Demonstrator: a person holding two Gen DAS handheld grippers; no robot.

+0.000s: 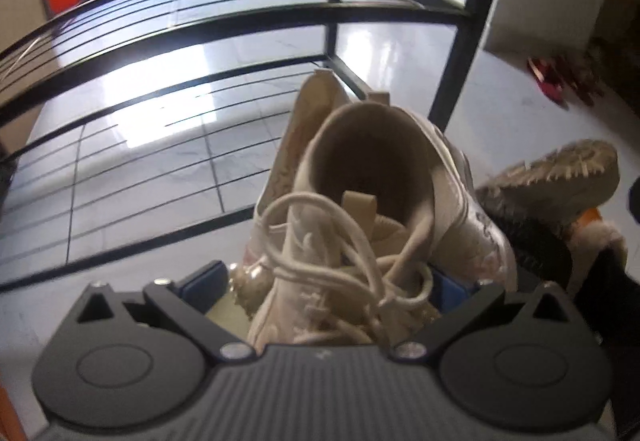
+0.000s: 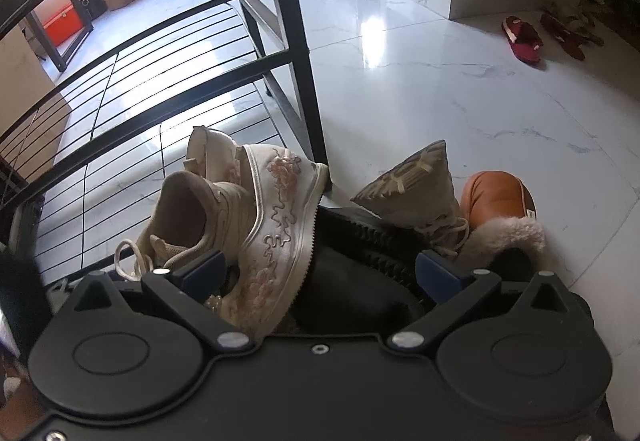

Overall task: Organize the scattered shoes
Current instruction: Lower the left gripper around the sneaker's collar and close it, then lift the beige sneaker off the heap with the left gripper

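Rising over everything, the black metal shoe rack (image 2: 296, 41) stands on the glossy tiled floor (image 2: 440, 89) with its wire shelves bare, and the shoes lie heaped at the foot of its post. Among them are a black boot (image 2: 352, 293), an orange fur-lined boot (image 2: 496, 197), an overturned shoe showing its sole (image 2: 416, 181), and the cream embroidered sneaker (image 1: 360, 209). Two red slippers (image 2: 524, 37) lie well apart. The left gripper (image 1: 326, 281) looks spread around the sneaker's laced front, though whether it pinches I cannot tell; the right gripper (image 2: 320, 273) is spread above the black boot. That sneaker should be light and soft-sided, so its stiffer heel collar or sole edge seems the better hold, not the loose laces
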